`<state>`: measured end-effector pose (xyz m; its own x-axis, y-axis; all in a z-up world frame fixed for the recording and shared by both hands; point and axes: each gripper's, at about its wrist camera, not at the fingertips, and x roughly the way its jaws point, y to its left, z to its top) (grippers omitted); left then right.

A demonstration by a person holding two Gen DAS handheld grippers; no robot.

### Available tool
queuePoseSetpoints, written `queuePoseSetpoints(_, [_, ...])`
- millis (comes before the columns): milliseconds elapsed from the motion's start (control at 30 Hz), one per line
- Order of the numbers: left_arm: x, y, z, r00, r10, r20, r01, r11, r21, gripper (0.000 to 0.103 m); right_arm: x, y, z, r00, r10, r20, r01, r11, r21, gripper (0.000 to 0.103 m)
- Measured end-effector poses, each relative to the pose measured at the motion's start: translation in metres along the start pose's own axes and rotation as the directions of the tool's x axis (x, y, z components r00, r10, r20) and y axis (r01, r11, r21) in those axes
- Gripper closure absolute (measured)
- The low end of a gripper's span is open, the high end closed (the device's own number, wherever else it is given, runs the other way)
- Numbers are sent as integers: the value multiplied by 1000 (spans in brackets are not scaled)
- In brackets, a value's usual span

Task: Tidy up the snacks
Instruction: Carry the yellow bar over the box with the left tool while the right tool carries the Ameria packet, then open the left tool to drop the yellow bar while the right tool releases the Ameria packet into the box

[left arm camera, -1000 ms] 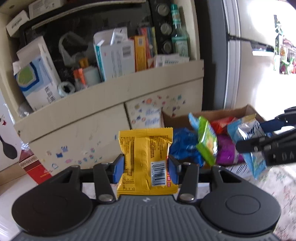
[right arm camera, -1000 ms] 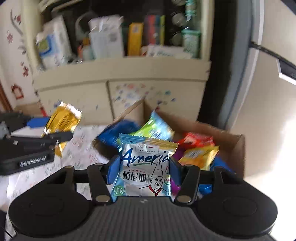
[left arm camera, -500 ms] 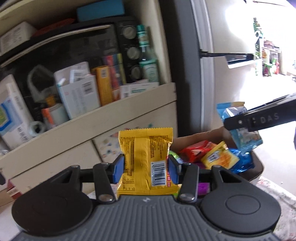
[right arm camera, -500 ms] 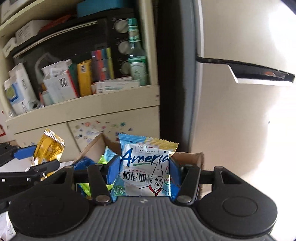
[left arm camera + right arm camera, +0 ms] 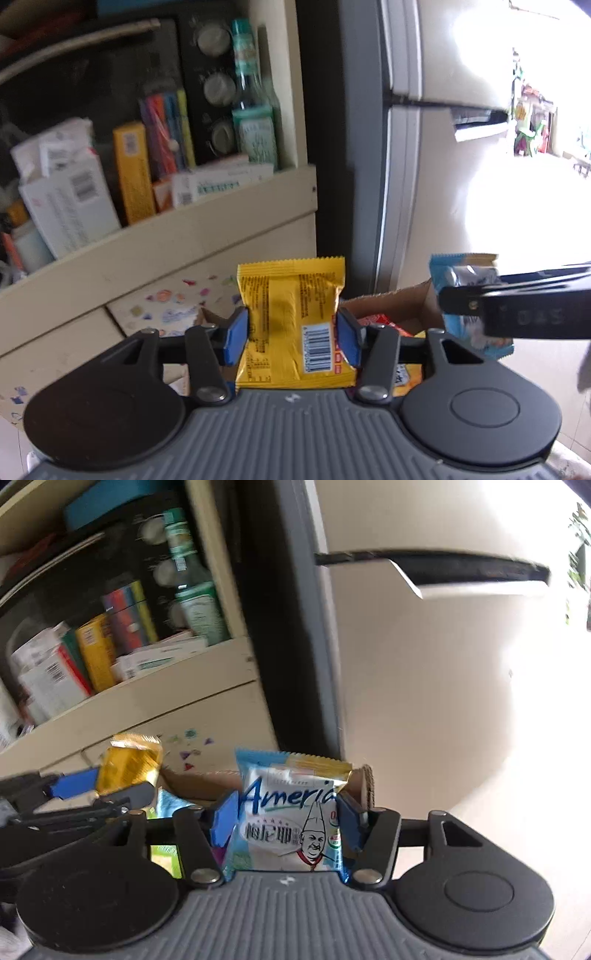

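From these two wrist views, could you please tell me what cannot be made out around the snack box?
- Cardboard box interior: left wrist view, mostly hidden behind the left gripper, whose jaws are opening around the yellow packet.
- Box: right wrist view, covered by the right gripper, jaws opening, and the blue-white packet.
- Shelf labels: motion blur.

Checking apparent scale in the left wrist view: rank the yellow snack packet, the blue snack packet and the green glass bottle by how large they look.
1. yellow snack packet, nearest the camera.
2. green glass bottle, though farther back on the shelf.
3. blue snack packet, partly hidden by the right gripper, so unsure.
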<state>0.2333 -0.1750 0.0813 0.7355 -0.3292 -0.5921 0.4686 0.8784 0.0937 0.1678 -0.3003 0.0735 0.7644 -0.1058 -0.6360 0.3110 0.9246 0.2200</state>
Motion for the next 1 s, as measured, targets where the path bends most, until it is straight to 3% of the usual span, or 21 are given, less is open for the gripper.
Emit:
queuePoseSetpoints(133, [2,4,-2,999,30,-45,-31,999,-31,32,0,-3,2,999,33,-15,-32,998,47,29])
queuePoseSetpoints(200, [-6,6,-6,999,32,-44,-33,999,-26,17,-2,-2,3,1000,25,-3,-25,999,41,24])
queuePoseSetpoints(533, [-33,7,-26,989,76,-129,-75,997,14,13,-3,4,-1,999,38,-37,-37,999,34,15])
queuePoseSetpoints(667, [-43,16,-35,982,73,-174,-77,997,-19,11,-3,10,-4,998,32,-53,-32,999,7,12])
queuePoseSetpoints(1000, [-48,36,-57,975,88,-204,-103,993,-64,9,4,25,-12,995,-17,-97,12,999,-50,10])
